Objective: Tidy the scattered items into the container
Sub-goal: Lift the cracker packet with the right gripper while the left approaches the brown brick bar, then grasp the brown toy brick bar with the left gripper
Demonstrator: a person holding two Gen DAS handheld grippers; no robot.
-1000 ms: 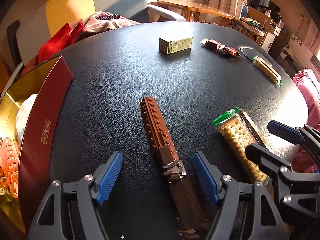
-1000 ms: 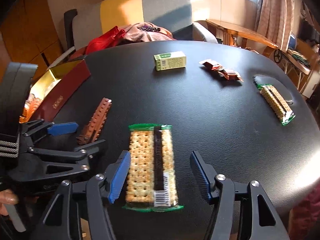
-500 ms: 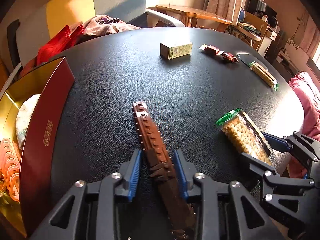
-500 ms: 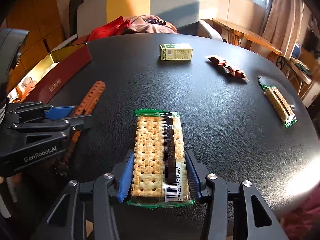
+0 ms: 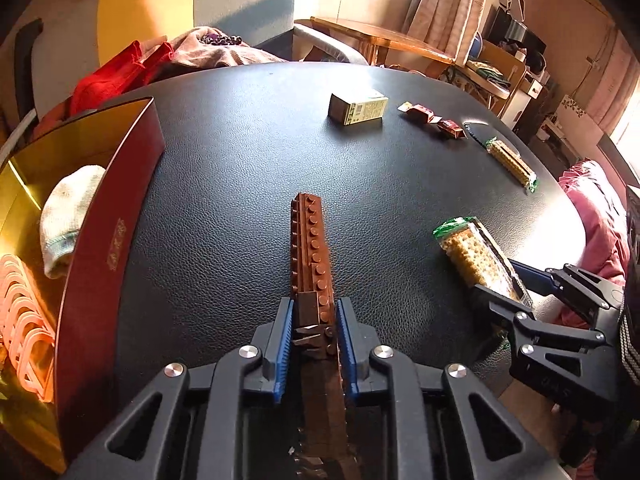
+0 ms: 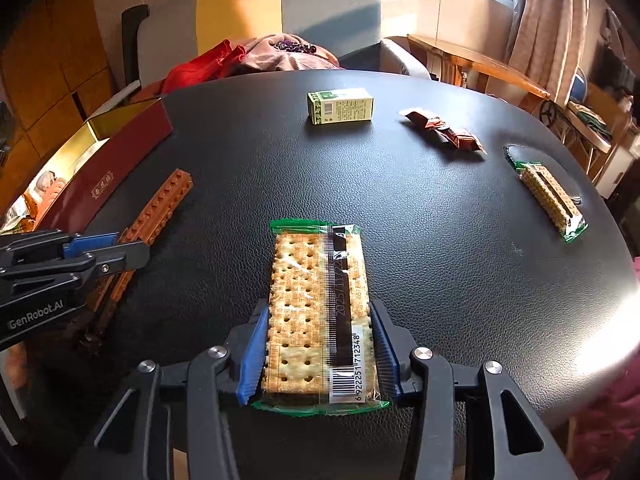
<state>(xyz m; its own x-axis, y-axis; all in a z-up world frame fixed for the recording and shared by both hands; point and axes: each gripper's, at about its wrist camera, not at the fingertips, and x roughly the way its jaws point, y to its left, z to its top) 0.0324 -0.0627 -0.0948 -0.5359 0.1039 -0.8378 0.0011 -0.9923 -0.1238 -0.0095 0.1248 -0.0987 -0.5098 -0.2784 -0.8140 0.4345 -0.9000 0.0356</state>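
A long brown brick strip lies along the black table, and my left gripper is shut on its near part. In the right wrist view the same brick strip shows at the left with the left gripper on it. My right gripper is shut on a green-edged cracker pack, which rests flat on the table. From the left wrist the cracker pack and right gripper appear at the right. The dark red box with a gold inside stands at the left edge.
Farther back lie a small green-and-cream carton, two red candy wrappers and a second cracker pack. The box holds a white cloth and orange rings. A chair with red and pink clothes stands behind the table.
Both grippers went from wide open to shut: the left closed on the brown brick strip, the right closed on the cracker pack. Both moved forward over their items.
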